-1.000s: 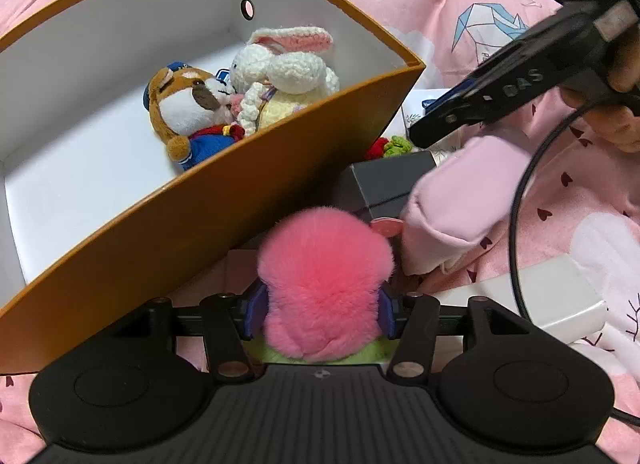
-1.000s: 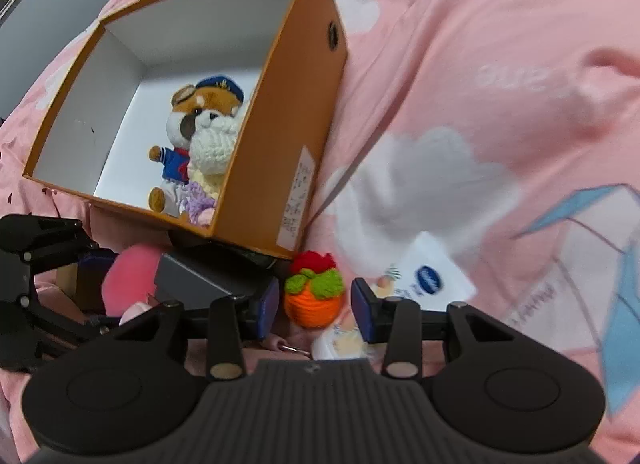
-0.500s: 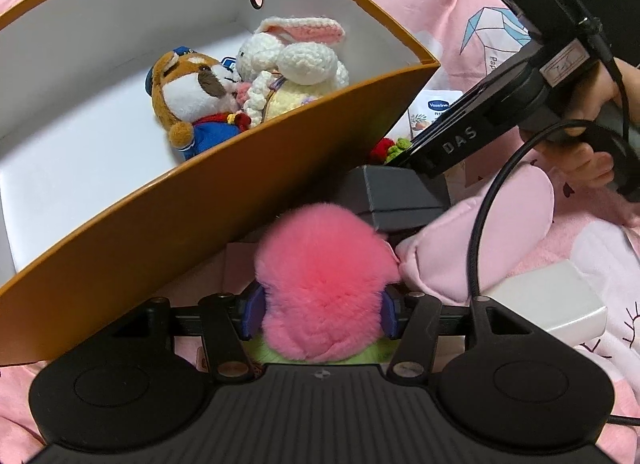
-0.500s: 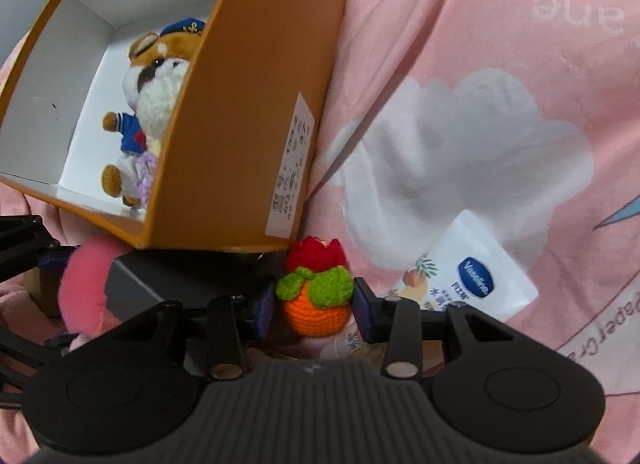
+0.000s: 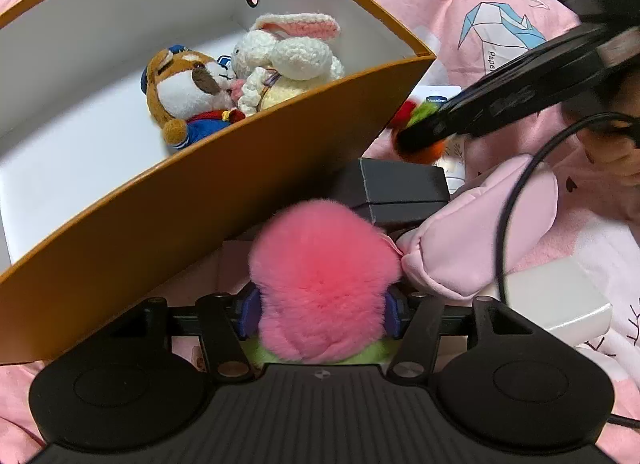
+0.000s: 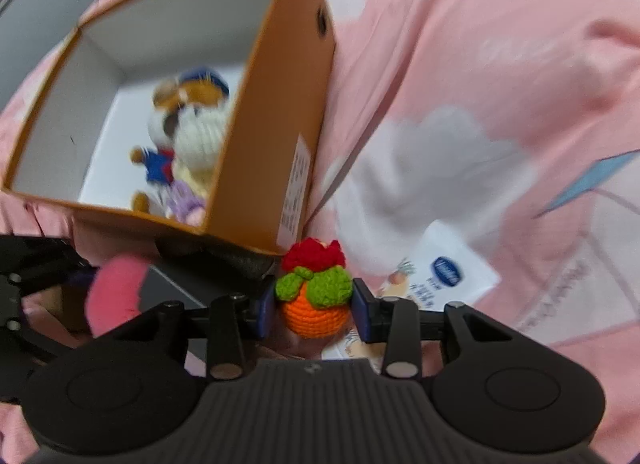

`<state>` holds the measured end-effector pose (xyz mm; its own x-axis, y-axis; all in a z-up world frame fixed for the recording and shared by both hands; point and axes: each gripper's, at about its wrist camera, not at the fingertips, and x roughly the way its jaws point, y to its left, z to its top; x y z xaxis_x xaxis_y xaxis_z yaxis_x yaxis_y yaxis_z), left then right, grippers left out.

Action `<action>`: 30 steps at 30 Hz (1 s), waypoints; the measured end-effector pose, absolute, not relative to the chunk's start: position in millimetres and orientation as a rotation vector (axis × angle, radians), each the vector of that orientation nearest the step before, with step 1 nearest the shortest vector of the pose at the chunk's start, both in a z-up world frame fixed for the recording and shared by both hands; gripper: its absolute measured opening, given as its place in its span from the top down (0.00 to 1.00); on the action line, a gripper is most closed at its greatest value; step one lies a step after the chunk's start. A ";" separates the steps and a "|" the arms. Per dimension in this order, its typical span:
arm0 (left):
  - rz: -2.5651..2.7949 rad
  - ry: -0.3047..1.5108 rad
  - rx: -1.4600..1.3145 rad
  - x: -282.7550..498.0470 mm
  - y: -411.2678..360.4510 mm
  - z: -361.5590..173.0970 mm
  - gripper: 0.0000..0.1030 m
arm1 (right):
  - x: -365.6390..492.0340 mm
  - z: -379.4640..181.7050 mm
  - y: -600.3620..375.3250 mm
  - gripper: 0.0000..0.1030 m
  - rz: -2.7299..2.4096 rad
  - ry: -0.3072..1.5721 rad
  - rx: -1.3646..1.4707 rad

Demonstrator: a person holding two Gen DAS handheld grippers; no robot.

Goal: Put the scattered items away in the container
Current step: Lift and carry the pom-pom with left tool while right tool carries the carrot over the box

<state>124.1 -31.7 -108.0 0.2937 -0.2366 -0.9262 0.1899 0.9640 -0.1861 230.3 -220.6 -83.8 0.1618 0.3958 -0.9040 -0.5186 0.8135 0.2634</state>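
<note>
I take the orange box (image 5: 224, 184) as landmark. It's the container: open top, white inside, near wall facing both cameras. A dog plush (image 5: 188, 92) and a crochet rabbit (image 5: 288, 60) already lie inside against its far right corner, so the left half of the floor is free room for drops.

Left gripper (image 5: 320, 308): outside the box, just below its near wall. The pink fluffy toy (image 5: 320, 276) sits between the blue pads, jaws opening right now. Fur fills the gap on both sides, but I can't say the pads still bite; I read it as a loosening hold, possibly a regrip. I judge it hasn't gone over the rim yet, and that near wall is the edge to clear.

Right of that toy, against the box's near right corner: a dark grey box (image 5: 400, 188), a pale pink pouch (image 5: 480, 232), a white block (image 5: 560, 304). Crowded, little slack for swinging sideways there.

Right gripper (image 6: 313, 304): at the box's near right corner, clamped on the crochet orange toy (image 6: 314, 296), pads on both flanks. The frame is blurred, so whether it's lifted is my guess only. A Vaseline packet (image 6: 448, 276) lies flat on the pink bedding (image 6: 460, 64) right of the box, still to collect. Open bedding beyond gives the right hand room to rise and cross the right wall.
</note>
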 end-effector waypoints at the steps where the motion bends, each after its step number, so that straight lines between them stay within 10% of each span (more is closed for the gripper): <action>1: -0.284 1.243 -0.047 124.7 -31.8 -109.3 0.35 | 227.1 -76.7 -225.6 0.59 0.650 1.226 -0.096; 30: -0.277 1.064 -0.056 106.9 -21.7 -90.1 0.53 | 183.2 -29.7 -252.9 0.59 0.600 1.047 0.139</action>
